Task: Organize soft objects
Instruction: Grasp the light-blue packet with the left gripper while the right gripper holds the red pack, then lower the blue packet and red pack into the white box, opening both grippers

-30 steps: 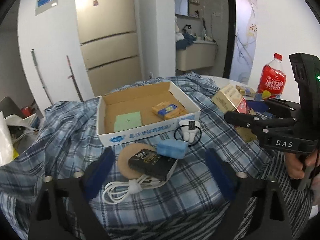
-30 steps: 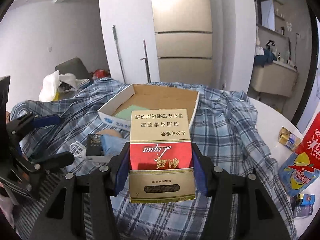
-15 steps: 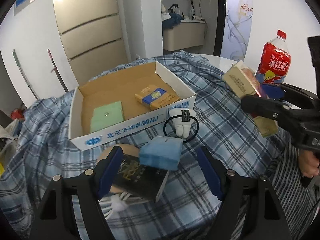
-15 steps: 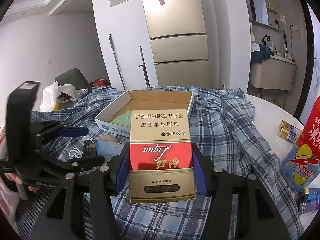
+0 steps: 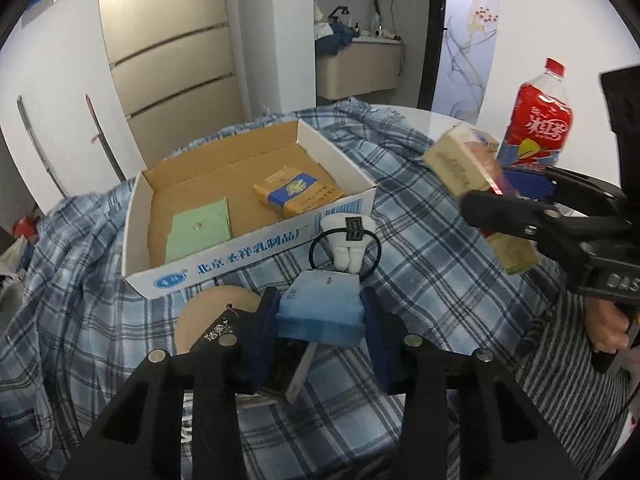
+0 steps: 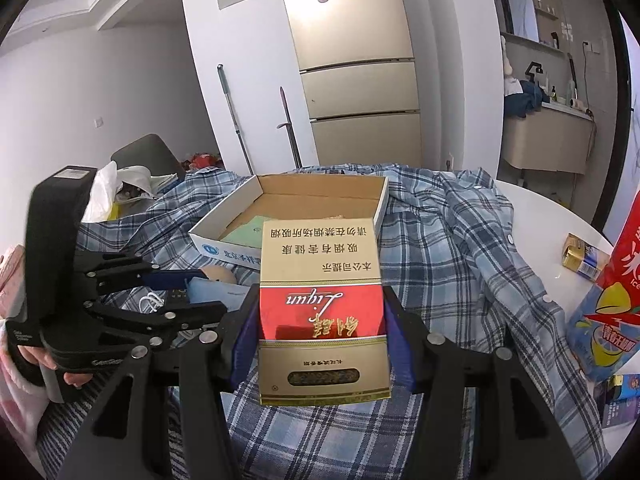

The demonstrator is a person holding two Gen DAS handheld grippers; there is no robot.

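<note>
- The left gripper [image 5: 320, 316] has both blue pads pressed against the sides of a light blue sponge block [image 5: 320, 308], closed on it, at 6 o'clock of the left wrist view.
- The sponge block sits above a black packet [image 5: 280, 360], which overlaps a round cork coaster [image 5: 212, 312] at 8 o'clock of it; whether the block is lifted off the packet cannot be told.
- Just beyond the block, at 12 o'clock, a white plush charm [image 5: 350, 240] on a black hair tie lies against the front wall of the cardboard tray [image 5: 256, 248].
- Inside the tray a green pad [image 5: 198, 228] lies at 9 o'clock of a yellow and blue pack [image 5: 298, 194], the two apart.
- The tray rests on a blue plaid cloth [image 5: 420, 240] that covers the table.
- The right gripper [image 6: 322, 336] is clamped on a red and gold cigarette carton [image 6: 322, 312], held in the air in front of the tray, whose open mouth shows at 12 o'clock of the carton.
- In the left wrist view the same carton shows at 3 o'clock, with a red drink bottle [image 5: 536, 120] upright behind it.
- A small gold and blue pack [image 6: 584, 256] lies on the white table at 3 o'clock of the right wrist view.
</note>
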